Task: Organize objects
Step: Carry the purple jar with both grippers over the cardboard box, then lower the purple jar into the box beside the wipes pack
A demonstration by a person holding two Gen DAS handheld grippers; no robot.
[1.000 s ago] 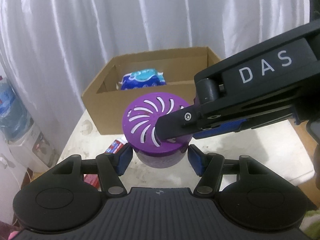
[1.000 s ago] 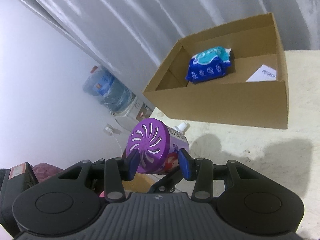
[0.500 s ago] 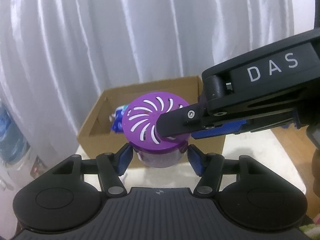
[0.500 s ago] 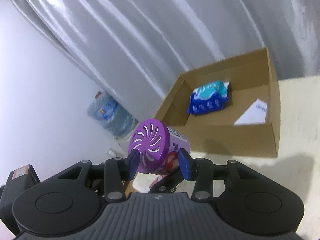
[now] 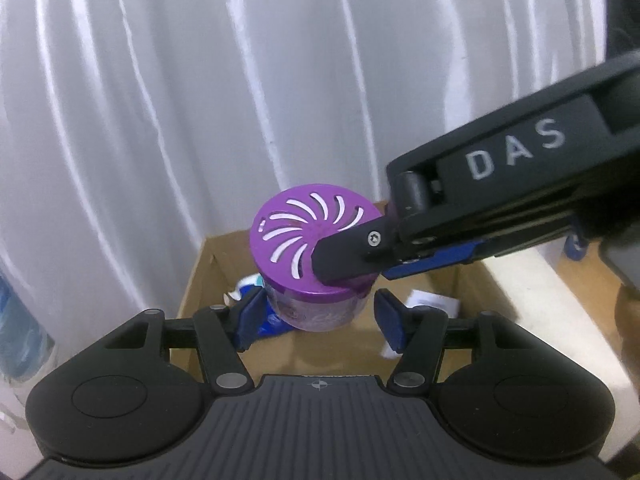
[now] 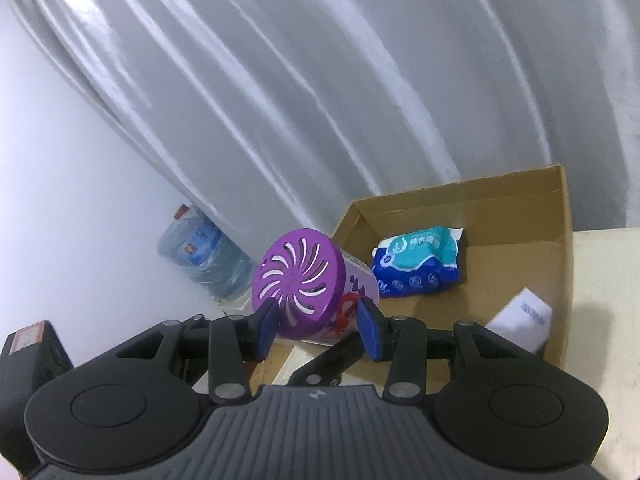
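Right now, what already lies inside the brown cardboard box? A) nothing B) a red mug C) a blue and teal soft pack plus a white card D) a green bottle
C: the right wrist view shows the blue and teal soft pack and a white card inside the brown cardboard box.

"DAS" in pale capitals on the black body of the right gripper (image 5: 352, 258), reaching in from three o'clock in the left wrist view. Print on the blue and teal tissue pack (image 6: 416, 266), the white card (image 6: 520, 318), the water jug label (image 6: 191, 247) and the purple air freshener (image 6: 304, 284): too small or blurred to read.
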